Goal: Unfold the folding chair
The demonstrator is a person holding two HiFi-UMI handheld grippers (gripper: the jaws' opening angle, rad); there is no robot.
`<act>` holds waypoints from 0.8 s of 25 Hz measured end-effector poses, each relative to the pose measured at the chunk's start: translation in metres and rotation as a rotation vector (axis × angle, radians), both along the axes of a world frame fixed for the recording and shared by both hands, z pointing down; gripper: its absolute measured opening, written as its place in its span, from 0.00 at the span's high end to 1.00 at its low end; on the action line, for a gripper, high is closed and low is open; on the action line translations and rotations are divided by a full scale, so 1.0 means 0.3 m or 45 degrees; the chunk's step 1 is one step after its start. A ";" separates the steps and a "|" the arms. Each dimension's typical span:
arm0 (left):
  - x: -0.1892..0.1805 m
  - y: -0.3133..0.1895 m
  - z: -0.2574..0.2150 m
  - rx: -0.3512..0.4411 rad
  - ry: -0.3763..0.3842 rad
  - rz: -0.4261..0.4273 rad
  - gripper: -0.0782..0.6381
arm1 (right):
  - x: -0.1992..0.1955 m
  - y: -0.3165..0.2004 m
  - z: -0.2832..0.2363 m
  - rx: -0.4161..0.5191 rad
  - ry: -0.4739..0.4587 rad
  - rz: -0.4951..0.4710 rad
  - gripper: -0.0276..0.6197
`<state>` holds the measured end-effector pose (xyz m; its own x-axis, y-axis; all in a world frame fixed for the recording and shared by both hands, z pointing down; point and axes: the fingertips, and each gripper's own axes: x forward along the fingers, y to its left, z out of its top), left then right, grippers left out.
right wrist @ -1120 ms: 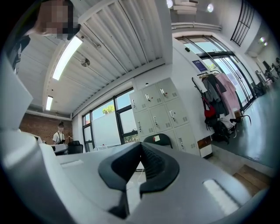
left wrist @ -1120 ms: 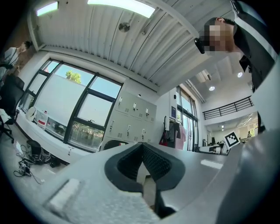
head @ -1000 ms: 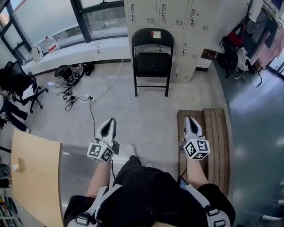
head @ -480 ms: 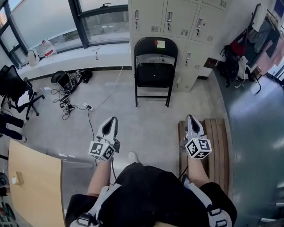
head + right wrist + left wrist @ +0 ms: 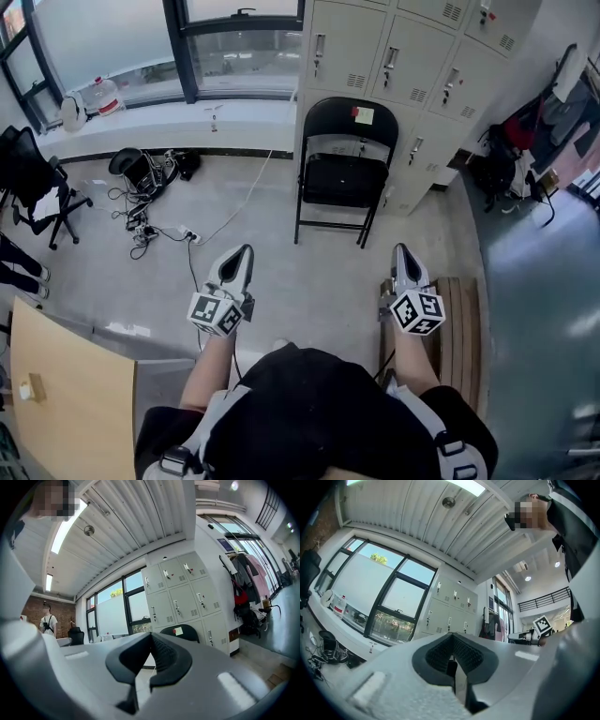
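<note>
None of the unfolding looks begun: the black metal folding chair (image 5: 344, 169) stands untouched before beige steel lockers (image 5: 375, 52), well apart from both grippers. The left grey gripper (image 5: 242, 253), jaws pressed together, holds nothing. The right grey gripper (image 5: 401, 251) is likewise closed and empty.

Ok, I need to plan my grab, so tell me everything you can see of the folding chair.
The folding chair is black, with a thin tubular frame that looks like metal, a rounded backrest and a dark seat panel. A small pale note with a red patch is stuck on the backrest. It stands upright on the grey floor just in front of the beige lockers, seemingly folded or nearly so. Whether it leans on the lockers cannot be told. Only the floor is seen touching it.
</note>
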<state>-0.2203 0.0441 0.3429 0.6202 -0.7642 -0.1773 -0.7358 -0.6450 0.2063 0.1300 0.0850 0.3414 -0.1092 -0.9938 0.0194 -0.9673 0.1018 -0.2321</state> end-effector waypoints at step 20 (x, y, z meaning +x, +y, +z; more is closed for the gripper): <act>-0.001 -0.390 0.068 -0.057 -0.052 -0.057 0.89 | -0.103 -0.495 0.077 -0.042 0.067 -0.141 0.95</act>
